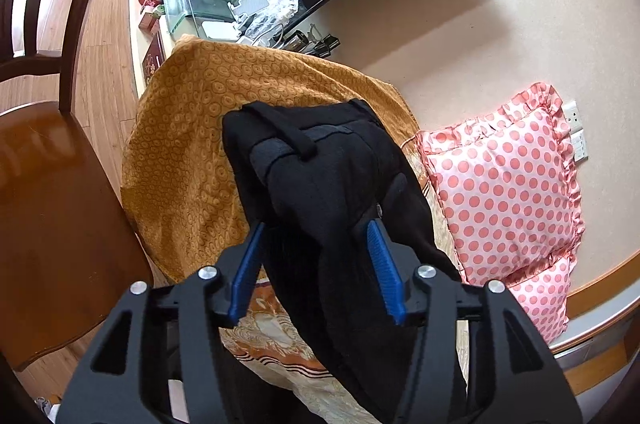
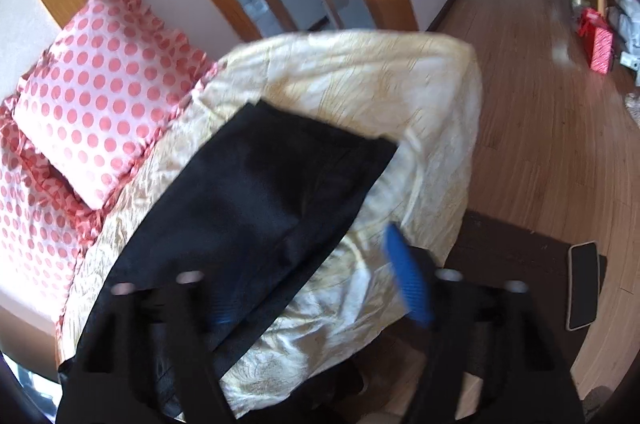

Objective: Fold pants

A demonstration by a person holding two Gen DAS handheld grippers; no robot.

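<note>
The black pants (image 1: 320,175) lie on a bed, a soft matte fabric bunched at the waistband, where a belt loop and a grey inner band show in the left wrist view; in the right wrist view the same pants (image 2: 256,191) spread flatter, as a long dark panel with a straight hem edge running across a cream quilt (image 2: 360,95) of crinkled, shiny cloth with a faint gold pattern. The left gripper (image 1: 316,228) has its ribbed blue pads (image 1: 384,264) standing moderately apart, with the bunched pants lying between them; the cloth lies close against both pads, yet the gap looks slack rather than pinched. The right gripper (image 2: 308,276) is blurred, its jaws wide; one blue pad (image 2: 408,280) sits over the quilt just beside the pants' edge, the other is mostly hidden against the black cloth, and nothing is clamped. An orange cover (image 1: 192,143) printed with small rings drapes behind the pants. A frilled satin pillow (image 1: 500,191) with pink dots leans against the wall. A glossy wooden chair (image 1: 52,216) stands at the left
</note>
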